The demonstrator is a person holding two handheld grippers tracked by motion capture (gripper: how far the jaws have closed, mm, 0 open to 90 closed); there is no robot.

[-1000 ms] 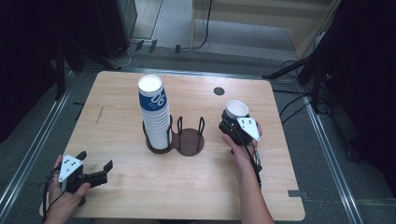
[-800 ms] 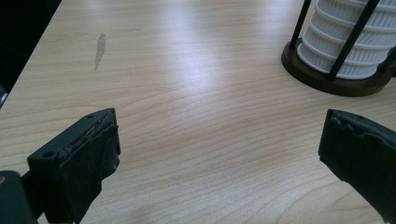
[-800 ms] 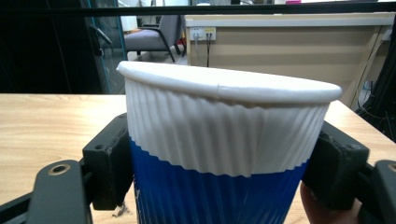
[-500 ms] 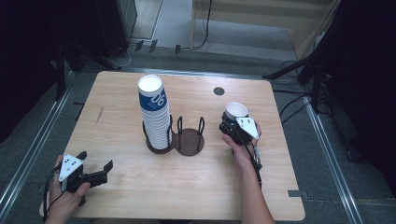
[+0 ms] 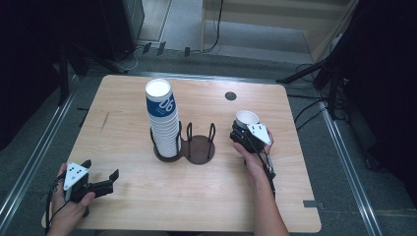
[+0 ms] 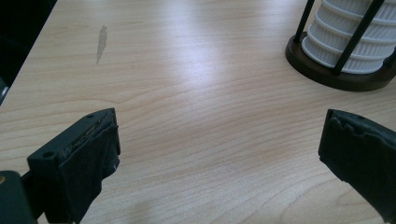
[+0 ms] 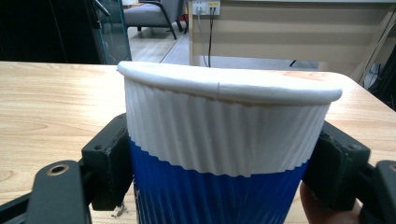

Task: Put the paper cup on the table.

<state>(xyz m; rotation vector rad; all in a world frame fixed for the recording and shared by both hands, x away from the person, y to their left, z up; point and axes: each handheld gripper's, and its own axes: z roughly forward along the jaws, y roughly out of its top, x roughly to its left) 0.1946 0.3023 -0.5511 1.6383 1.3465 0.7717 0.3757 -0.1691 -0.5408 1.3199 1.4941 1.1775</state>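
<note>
One cup point(image 7: 224, 154) pinched by right gripper point(image 5: 244, 132); left gripper point(image 5: 101, 181) spread; one stack point(image 5: 163, 120).

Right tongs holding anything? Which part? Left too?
Right tongs clamp the paper cup by its sides, at the blue-white band line below the rim. Left tongs are open and hold nothing.

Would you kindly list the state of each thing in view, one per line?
Right tongs: shut on the paper cup.
Paper cup: upright, gripped at both sides, mouth up.
Left tongs: open, nothing between them.
Cup stack: standing in the holder's left ring.
Holder: right ring vacant.
</note>
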